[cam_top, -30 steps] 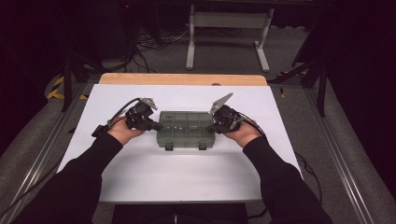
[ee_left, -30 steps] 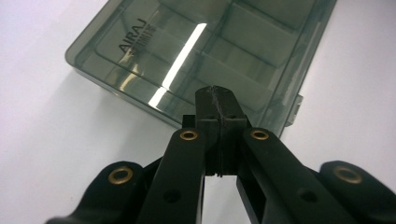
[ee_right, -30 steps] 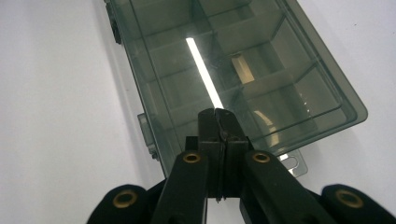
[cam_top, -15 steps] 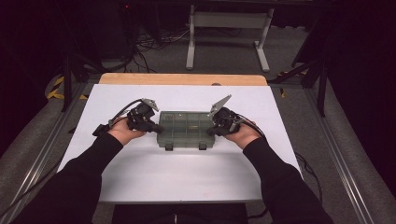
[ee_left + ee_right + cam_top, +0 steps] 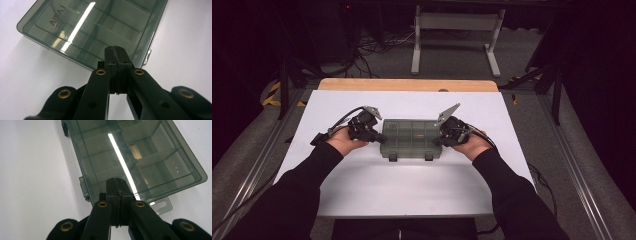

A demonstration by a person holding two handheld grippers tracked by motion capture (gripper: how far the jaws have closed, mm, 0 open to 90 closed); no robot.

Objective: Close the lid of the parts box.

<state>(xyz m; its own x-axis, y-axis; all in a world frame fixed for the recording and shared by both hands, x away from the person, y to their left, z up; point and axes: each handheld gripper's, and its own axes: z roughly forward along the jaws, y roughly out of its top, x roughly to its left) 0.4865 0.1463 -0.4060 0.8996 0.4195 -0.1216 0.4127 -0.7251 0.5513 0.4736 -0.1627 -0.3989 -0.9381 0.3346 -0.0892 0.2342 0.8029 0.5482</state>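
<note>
A smoky see-through compartment box point(image 5: 412, 136) lies shut in the middle of the white table point(image 5: 412, 190), with two dark latches on its near side. My left gripper point(image 5: 378, 136) is shut with nothing between its jaws, its tip at the box's left end. In the left gripper view that tip point(image 5: 117, 53) sits over the edge of the box lid point(image 5: 100, 27). My right gripper point(image 5: 439, 139) is also shut and holds nothing, its tip at the box's right end. The right gripper view shows that tip point(image 5: 117, 185) over the lid point(image 5: 140, 157) near the hang tab. I cannot tell whether either tip presses on the box.
A wooden board point(image 5: 407, 84) runs along the table's far edge. Beyond it a metal stand point(image 5: 457, 25) and cables lie on the floor. Rails flank the table on both sides. A person's dark-sleeved forearms come in from the bottom.
</note>
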